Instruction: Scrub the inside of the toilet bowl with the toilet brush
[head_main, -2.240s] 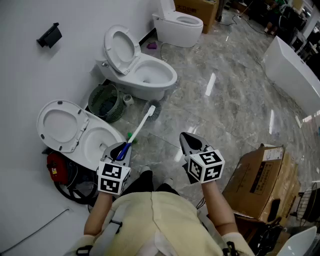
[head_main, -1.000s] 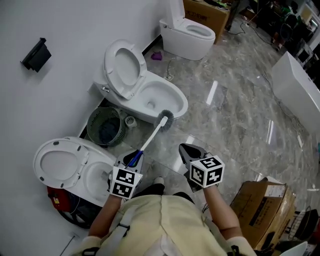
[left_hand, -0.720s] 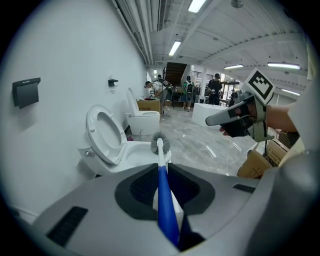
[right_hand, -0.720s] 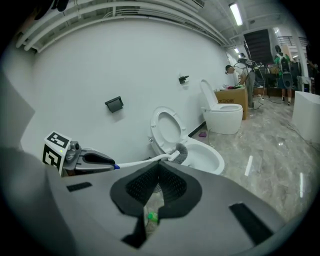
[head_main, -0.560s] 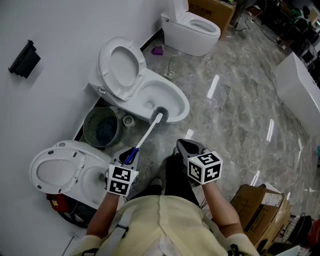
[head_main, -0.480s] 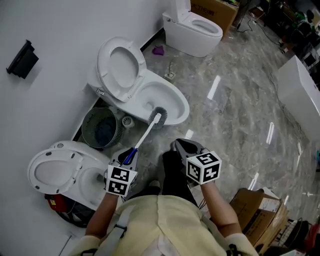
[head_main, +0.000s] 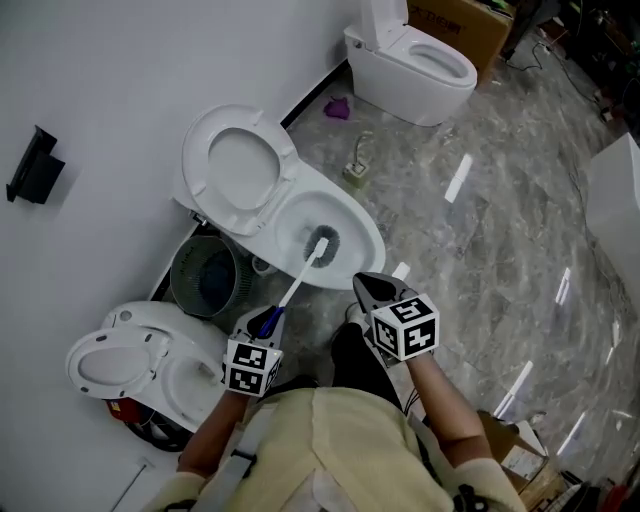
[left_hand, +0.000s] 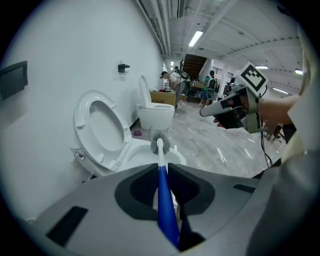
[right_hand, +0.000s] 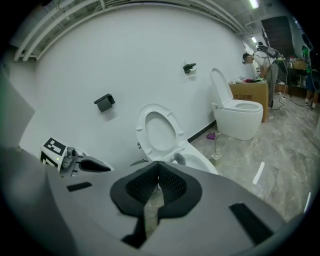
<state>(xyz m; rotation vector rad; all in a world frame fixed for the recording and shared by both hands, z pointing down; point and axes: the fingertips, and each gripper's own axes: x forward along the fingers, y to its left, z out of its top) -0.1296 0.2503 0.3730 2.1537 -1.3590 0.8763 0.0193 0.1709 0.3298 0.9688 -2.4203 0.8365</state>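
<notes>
So closest in, the left tongs (head_main: 266, 320) are clamped tight on the blue grip end of the toilet brush (head_main: 296, 287), with nothing else between the jaws. Holding it way back at the end like that gives max reach and keeps the hand well away from the mucky part, which makes sense. The right tongs (head_main: 369, 286) are closed up with nothing in them, just floating beside the brush shaft over the floor (head_main: 470, 260). I reckon that's simply parking them out of the way, since this is a one-handed job.

The white shaft runs up and away from the person, and the grey bristle head sits over the near side of the toilet bowl (head_main: 373, 233), inside the rim line from above. Can't tell if the bristles are actually on the porcelain yet. The seat and lid (head_main: 238, 168) are tipped up against the wall, so the opening is fully clear.

To the left of the bowl there's a wire bin (head_main: 204, 277), and further back another toilet (head_main: 420, 55), neither involved
</notes>
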